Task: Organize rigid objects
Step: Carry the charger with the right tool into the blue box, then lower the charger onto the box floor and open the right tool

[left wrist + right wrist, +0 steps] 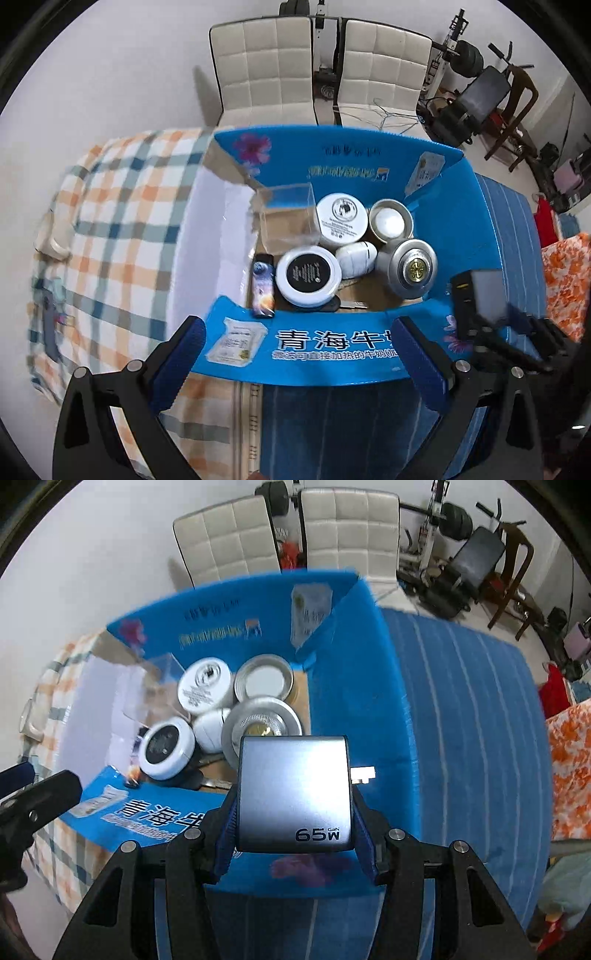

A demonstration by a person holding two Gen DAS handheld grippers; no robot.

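Note:
An open blue cardboard box (332, 350) (369, 664) stands on the table. It holds a black-topped white jar (308, 275) (166, 747), a white jar (341, 218) (205, 688), a silver tin (412, 271) (260, 720), an open tin (389, 221) (264, 683), a white capsule (356, 256), a clear plastic box (286, 214) and a lighter (263, 286). My right gripper (293, 812) is shut on a grey 65W charger (293, 794) above the box's near right corner; the charger also shows in the left wrist view (484, 299). My left gripper (299, 354) is open and empty at the box's near flap.
A checked orange-and-blue cloth (110, 229) covers the table at left, a blue striped cloth (461, 720) at right. Two white padded chairs (266, 66) (384, 70) stand behind the box. Exercise gear (476, 92) is at the back right.

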